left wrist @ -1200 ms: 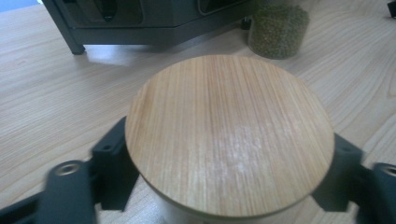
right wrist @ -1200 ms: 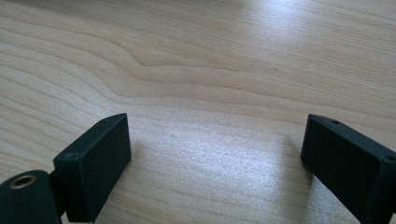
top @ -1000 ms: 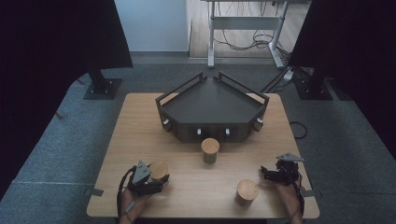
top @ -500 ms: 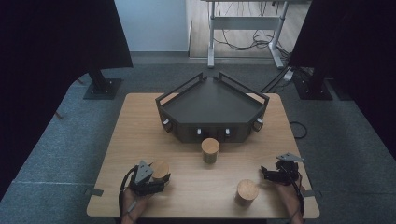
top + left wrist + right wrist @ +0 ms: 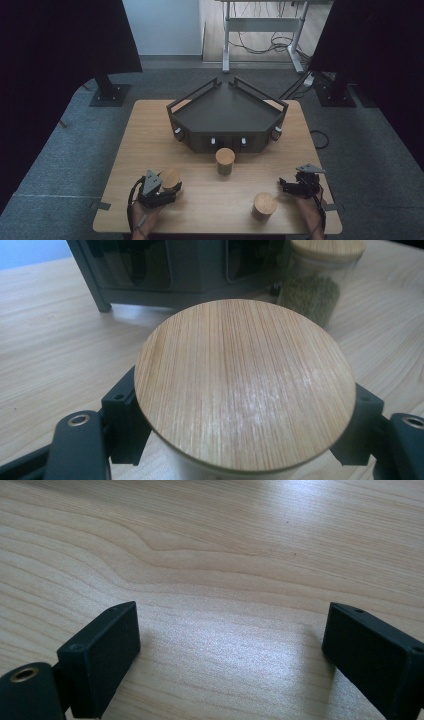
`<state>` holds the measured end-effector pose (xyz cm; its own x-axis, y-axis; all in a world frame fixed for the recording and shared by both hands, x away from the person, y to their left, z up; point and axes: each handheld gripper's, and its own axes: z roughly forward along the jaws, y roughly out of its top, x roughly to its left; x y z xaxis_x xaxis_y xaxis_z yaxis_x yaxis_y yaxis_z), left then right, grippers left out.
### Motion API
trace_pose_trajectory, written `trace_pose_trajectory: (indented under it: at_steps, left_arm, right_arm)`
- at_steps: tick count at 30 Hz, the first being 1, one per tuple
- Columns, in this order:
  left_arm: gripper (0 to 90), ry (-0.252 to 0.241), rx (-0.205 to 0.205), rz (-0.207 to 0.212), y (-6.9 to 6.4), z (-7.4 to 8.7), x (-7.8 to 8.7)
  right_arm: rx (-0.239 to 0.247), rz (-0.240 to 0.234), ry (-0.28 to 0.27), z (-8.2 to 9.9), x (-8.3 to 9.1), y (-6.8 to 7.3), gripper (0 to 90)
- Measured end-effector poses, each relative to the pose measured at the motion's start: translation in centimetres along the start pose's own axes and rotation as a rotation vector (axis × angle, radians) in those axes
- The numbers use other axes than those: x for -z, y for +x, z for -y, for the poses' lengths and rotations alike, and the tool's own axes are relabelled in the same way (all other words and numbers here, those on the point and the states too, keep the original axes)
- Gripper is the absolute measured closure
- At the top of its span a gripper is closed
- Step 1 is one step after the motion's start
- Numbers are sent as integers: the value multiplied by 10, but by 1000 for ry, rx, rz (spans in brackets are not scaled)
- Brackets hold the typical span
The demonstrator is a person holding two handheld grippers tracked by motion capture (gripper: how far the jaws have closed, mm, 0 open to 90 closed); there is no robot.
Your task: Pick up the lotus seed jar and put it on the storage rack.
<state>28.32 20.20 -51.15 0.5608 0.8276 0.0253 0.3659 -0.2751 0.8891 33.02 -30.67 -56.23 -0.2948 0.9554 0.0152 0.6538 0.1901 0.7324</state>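
The jar [image 5: 170, 179] stands near the table's [image 5: 150, 135] near-left corner, at about 8 o'clock from the table's middle, upright, its round bamboo lid [image 5: 244, 382] on top. The left gripper [image 5: 167, 189] is clenched on it: in the left gripper view the two black jaws press the jar's sides just under the lid, one at 9 o'clock, the other at 3. The person's left hand [image 5: 142, 215] comes in from the table's near edge behind it.

A second jar [image 5: 225, 161] stands near the table's middle, at about 2 o'clock from the held one and well apart from it; through its glass, in the left gripper view, greenish contents [image 5: 310, 295] show. Just beyond it, at 12 o'clock, sits the dark tray [image 5: 227, 117] with its railed rim.

A third jar [image 5: 263, 206] stands at 5 o'clock, near the front edge. The right gripper [image 5: 284, 186] rests just beside it at 2 o'clock, released, its jaws wide apart over bare wood with nothing between them.
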Motion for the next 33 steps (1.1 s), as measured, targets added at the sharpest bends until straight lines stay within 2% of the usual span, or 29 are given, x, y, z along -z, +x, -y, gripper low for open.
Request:
trace_pose_trajectory:
  at_steps: [12, 33]
  left_arm:
    - [258, -11, 5, -17, 1, -12, 3]
    - [259, -30, 8, -17, 4, -33, -1]
  right_arm:
    - [0, 0, 0, 0, 0, 0, 80]
    - [0, 0, 0, 0, 0, 0, 80]
